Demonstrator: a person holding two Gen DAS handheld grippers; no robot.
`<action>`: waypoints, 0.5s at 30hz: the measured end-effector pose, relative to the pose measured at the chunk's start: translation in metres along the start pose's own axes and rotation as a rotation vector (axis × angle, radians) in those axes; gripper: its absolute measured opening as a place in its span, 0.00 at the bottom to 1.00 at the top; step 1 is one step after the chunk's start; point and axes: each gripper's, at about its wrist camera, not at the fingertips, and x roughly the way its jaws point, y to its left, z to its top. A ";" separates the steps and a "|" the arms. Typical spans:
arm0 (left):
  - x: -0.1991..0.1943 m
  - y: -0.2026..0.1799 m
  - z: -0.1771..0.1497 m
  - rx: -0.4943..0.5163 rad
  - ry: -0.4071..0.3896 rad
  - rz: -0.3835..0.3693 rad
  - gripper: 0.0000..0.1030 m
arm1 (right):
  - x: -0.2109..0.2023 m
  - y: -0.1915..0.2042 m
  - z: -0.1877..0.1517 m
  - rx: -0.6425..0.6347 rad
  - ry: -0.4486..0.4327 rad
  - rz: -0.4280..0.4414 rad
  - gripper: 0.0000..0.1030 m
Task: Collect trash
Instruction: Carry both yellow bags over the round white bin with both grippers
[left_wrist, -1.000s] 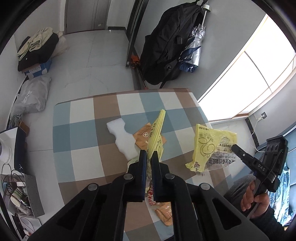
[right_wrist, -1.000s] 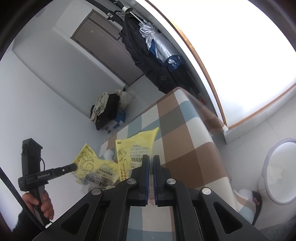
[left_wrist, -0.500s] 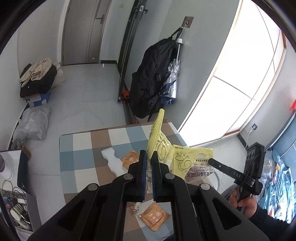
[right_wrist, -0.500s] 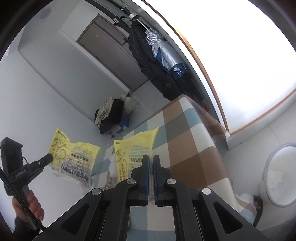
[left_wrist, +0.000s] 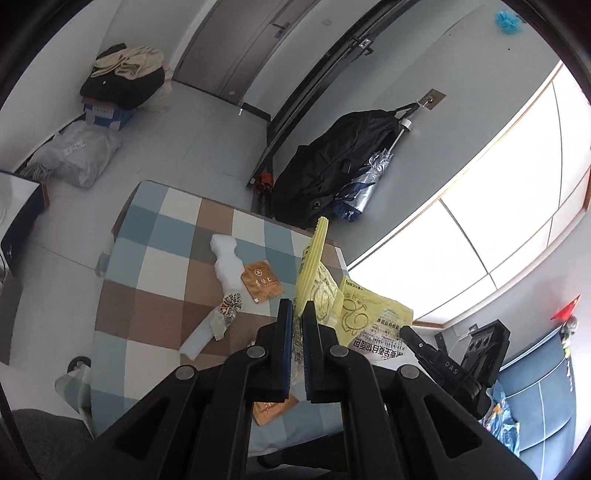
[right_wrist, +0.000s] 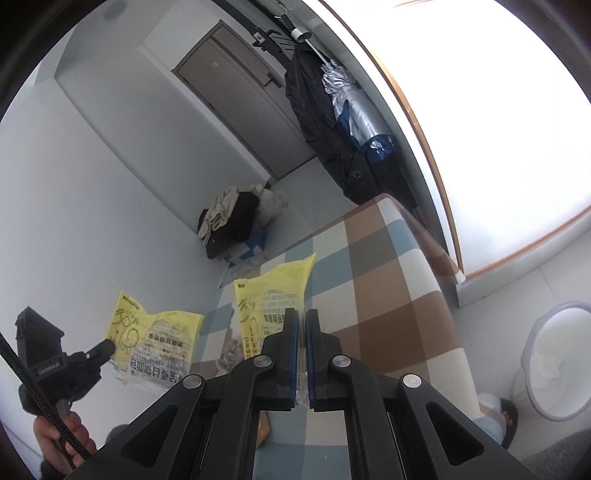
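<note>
The yellow bag (left_wrist: 369, 314) has been lifted off the checked table (left_wrist: 155, 273) and is held stretched between the left gripper (left_wrist: 298, 314) and right gripper (right_wrist: 301, 325), both clamped on its edges. Wrappers (left_wrist: 262, 282) remain on the table, uncollected.

You hold a thin, crinkled yellow plastic bag (left_wrist: 369, 314) with a slight sheen, pinched in matt black plastic grippers. The checked blue, brown and white tablecloth (left_wrist: 155, 266) looks like soft matt fabric. Near its far edge lies a rough white foam piece (left_wrist: 227, 258), touching a glossy brown foil sachet (left_wrist: 262, 282).
</note>
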 end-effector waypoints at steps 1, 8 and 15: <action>-0.002 -0.001 -0.001 0.000 -0.011 0.006 0.01 | -0.003 0.005 0.000 -0.022 -0.002 -0.005 0.03; -0.006 -0.026 -0.001 0.050 -0.046 0.006 0.01 | -0.035 0.031 0.005 -0.089 -0.055 -0.007 0.03; 0.005 -0.079 0.004 0.136 -0.070 -0.025 0.01 | -0.080 0.033 0.021 -0.106 -0.113 -0.057 0.03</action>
